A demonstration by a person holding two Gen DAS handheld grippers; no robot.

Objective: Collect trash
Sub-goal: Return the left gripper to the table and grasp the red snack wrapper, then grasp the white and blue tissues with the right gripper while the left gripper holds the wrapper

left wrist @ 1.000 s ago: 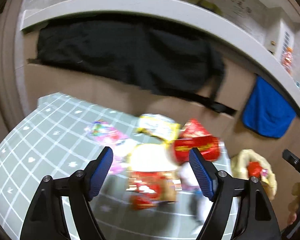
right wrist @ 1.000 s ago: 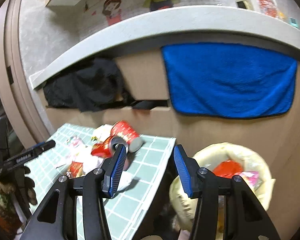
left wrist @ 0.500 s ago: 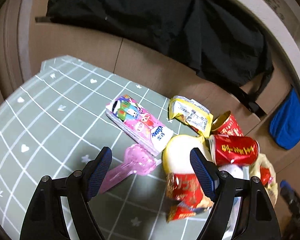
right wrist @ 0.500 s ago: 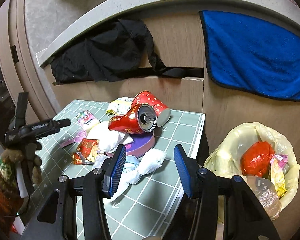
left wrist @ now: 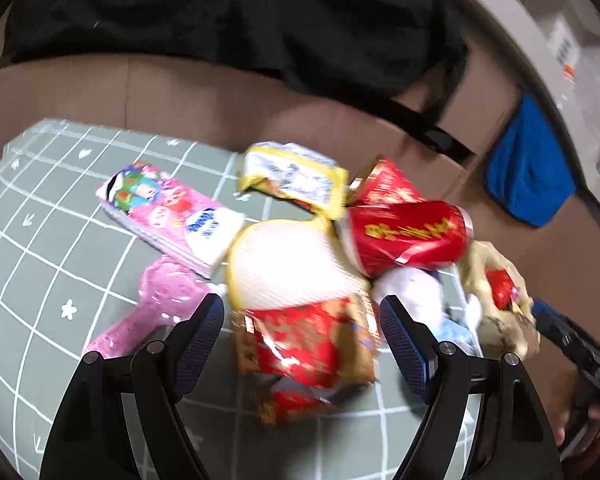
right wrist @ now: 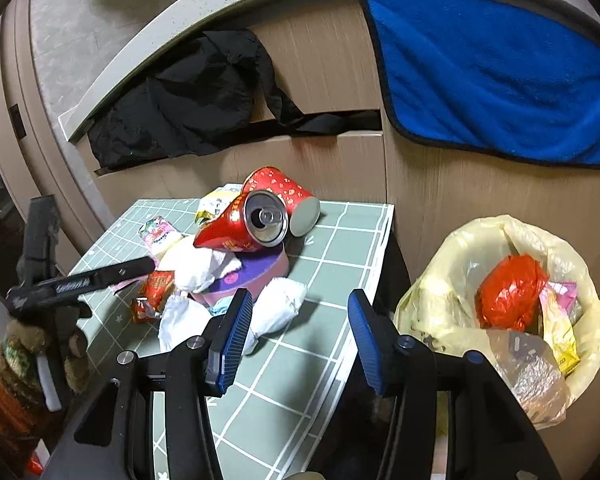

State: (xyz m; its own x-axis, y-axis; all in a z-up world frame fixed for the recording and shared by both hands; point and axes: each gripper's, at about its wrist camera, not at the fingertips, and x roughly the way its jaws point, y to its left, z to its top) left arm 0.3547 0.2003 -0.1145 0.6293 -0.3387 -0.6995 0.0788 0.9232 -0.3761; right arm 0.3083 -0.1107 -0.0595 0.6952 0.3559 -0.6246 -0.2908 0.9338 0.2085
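A: What is the left gripper (left wrist: pixel 302 340) doing?

B: In the left wrist view its blue-padded jaws stand spread at the bottom of the frame, with a crumpled red and gold wrapper (left wrist: pixel 308 344) showing in the gap between them. The picture is blurred there, so I cannot tell whether a pad touches it; nothing looks pinched.

A: And the rest of the trash?

B: It lies heaped on a green grid-patterned mat (left wrist: pixel 52 240). Above the wrapper sits a white round thing with a yellow rim (left wrist: pixel 284 260); to its right lies a red can (left wrist: pixel 408 236) on its side, with a red paper cup (left wrist: pixel 384 188) behind it. A yellow packet (left wrist: pixel 296 178) lies at upper centre, a pink packet (left wrist: pixel 168 212) to the left, and a pink plastic piece (left wrist: pixel 156 304) just beside the left jaw.

A: The right gripper (right wrist: pixel 300 336)?

B: In the right wrist view its jaws are also apart and hold nothing. They frame the mat's right edge at lower centre, with white crumpled tissue (right wrist: pixel 276 308) just beside the left pad.

A: Where is the bin?

B: The yellow trash bag (right wrist: pixel 452 280) sits at lower right, beside the mat, with a red bag (right wrist: pixel 508 292) and wrappers in it. A blue towel (right wrist: pixel 496 72) hangs at upper right, a black cloth (right wrist: pixel 188 100) at upper left.
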